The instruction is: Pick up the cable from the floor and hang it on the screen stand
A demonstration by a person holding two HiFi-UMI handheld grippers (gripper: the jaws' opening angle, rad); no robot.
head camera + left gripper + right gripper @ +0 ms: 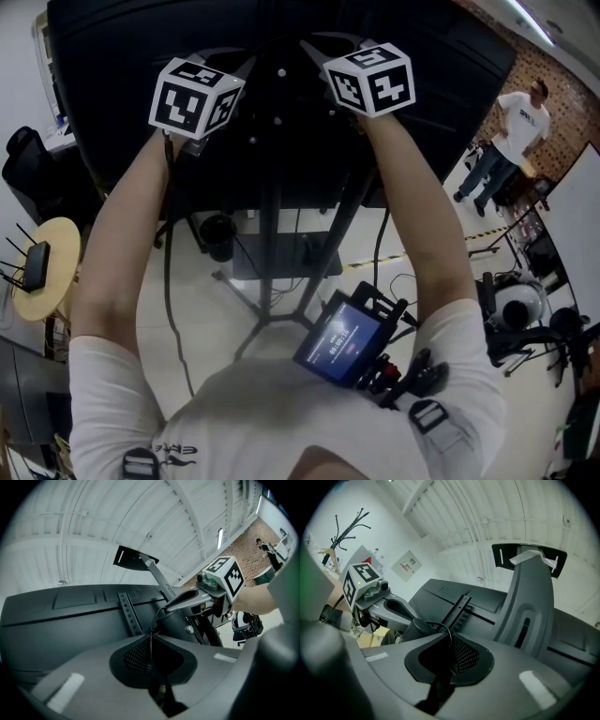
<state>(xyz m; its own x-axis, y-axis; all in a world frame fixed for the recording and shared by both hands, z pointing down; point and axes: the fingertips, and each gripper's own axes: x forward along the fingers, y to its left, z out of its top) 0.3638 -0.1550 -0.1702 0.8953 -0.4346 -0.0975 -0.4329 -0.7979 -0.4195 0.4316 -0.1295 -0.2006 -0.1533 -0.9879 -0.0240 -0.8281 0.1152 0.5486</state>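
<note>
Left tool [152, 633], right tool [449, 634] tight on cable [151, 646].

This looks like a lab or studio workspace in a converted industrial hall. It has a white ribbed ceiling [140, 517] with a strip light [219, 538] and a bare brick wall [572, 89]. A large dark screen [122, 103] sits on a stand [271, 253], with a whiteboard [579, 202], a router [36, 265], and hazard tape [487, 232] across the pale floor [208, 328].
</note>
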